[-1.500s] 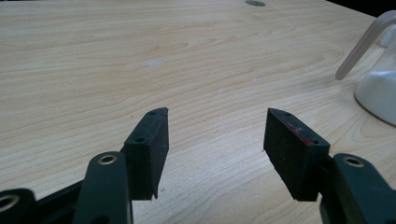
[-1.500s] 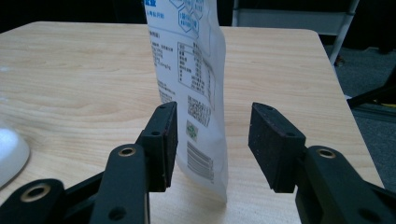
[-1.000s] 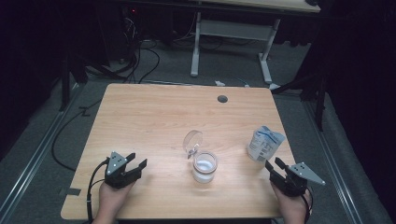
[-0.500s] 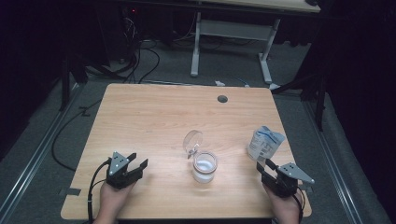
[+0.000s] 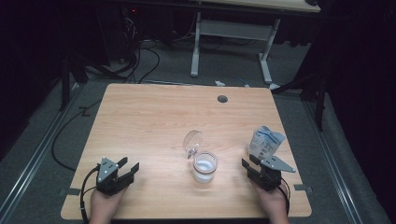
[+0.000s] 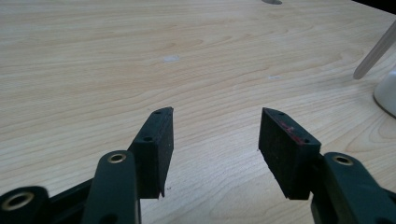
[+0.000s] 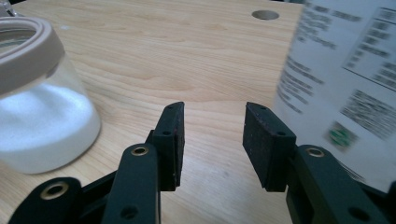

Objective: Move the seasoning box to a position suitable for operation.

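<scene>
A glass jar (image 5: pixel 204 167) with white powder in it stands at the front middle of the wooden table (image 5: pixel 154 116), its hinged lid (image 5: pixel 192 141) flipped open behind it. Right of it a white-and-blue pouch (image 5: pixel 265 141) stands upright. My right gripper (image 5: pixel 249 161) sits just in front of the pouch, open; its jaws have just been closing with nothing between them. In the right gripper view the right gripper (image 7: pixel 212 119) points between the jar (image 7: pixel 42 116) and the pouch (image 7: pixel 345 84). My left gripper (image 5: pixel 129 164) rests open at the front left, with bare wood between its jaws (image 6: pixel 215 126).
A round cable hole (image 5: pixel 222 99) lies near the table's far edge. Beyond the table stands a second desk's white frame (image 5: pixel 233 28), with cables on the dark floor (image 5: pixel 135 60). The jar's edge (image 6: pixel 387 91) shows at the right of the left gripper view.
My right gripper has slid left along the front edge, closer to the pouch and the jar. The left gripper, jar and pouch have stayed put.
</scene>
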